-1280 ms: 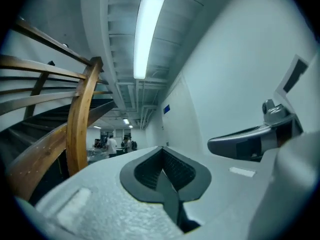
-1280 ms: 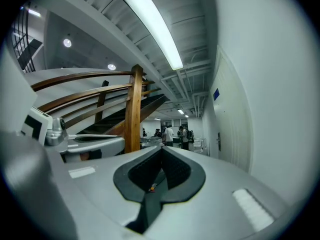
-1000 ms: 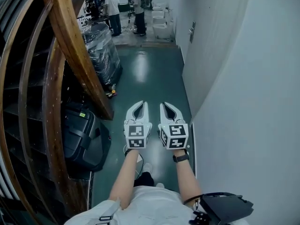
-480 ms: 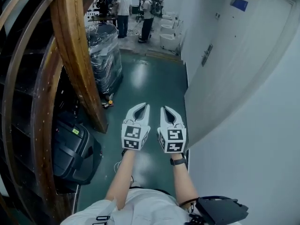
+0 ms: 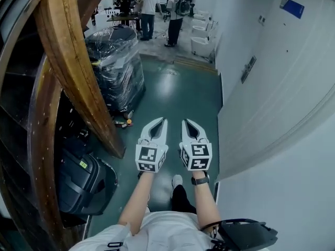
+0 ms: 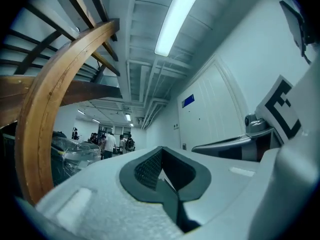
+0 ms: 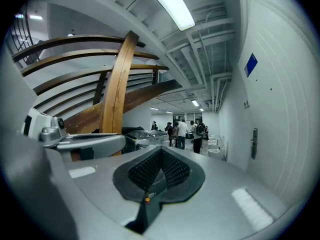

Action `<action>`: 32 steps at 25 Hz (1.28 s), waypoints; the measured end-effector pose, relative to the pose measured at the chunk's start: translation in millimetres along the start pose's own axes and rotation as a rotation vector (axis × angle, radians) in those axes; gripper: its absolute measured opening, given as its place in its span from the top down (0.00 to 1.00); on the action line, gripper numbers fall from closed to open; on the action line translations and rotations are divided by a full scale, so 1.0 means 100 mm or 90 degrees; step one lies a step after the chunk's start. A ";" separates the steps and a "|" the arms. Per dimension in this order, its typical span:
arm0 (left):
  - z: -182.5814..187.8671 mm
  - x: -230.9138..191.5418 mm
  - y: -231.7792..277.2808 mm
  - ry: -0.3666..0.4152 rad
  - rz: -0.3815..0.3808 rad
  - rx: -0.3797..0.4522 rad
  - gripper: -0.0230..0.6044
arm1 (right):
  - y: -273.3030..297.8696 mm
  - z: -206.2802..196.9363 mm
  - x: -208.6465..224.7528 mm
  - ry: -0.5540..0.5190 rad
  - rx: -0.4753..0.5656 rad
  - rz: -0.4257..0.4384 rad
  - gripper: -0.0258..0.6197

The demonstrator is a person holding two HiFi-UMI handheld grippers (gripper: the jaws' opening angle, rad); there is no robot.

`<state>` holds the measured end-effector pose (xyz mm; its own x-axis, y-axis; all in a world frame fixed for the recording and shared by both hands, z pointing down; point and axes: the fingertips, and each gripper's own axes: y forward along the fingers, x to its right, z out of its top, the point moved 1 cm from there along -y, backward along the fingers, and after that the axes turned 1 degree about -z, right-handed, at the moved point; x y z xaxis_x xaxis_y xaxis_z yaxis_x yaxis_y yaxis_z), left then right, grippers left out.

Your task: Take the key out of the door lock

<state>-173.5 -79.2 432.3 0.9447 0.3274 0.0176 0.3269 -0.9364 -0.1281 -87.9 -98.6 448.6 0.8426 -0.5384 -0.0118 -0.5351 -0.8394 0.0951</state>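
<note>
Both grippers are held side by side at waist height over the green floor, pointing down the corridor. My left gripper [image 5: 163, 120] is shut with nothing in it, and my right gripper [image 5: 185, 122] is likewise shut and empty. A white door [image 5: 282, 72] stands in the right wall ahead. Its metal handle and lock plate [image 5: 247, 69] is well beyond the jaws; the plate [image 7: 254, 143] also shows at the right of the right gripper view. The key is too small to make out. In the left gripper view the door [image 6: 215, 114] shows far off past the shut left gripper [image 6: 162, 150].
A curved wooden stair beam [image 5: 73, 61] rises at the left. Under it lie a black hard case [image 5: 84, 184] and a plastic-wrapped pallet [image 5: 115, 61]. Several people [image 5: 152, 4] stand at the corridor's far end near white fixtures [image 5: 201, 41]. A blue sign [image 5: 291, 8] sits high on the door.
The view has moved forward along the corridor and swung right, so the door and its handle show larger. Both grippers stay shut and side by side.
</note>
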 end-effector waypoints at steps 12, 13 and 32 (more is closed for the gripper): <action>0.04 -0.47 2.48 0.090 0.032 -0.005 0.97 | 1.74 0.83 1.72 -0.002 0.206 0.045 0.96; 0.02 -0.50 2.59 0.091 0.022 -0.002 0.97 | 1.85 0.82 1.78 -0.021 0.203 0.041 0.96; -0.49 -2.46 5.23 -0.072 -0.062 0.008 0.97 | 4.91 0.83 2.67 -0.048 0.120 -0.048 0.96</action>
<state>-233.5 -655.2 409.2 0.8992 0.4298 -0.0815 0.4162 -0.8979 -0.1434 -130.7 -661.1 409.7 0.8776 -0.4714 -0.0869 -0.4784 -0.8729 -0.0963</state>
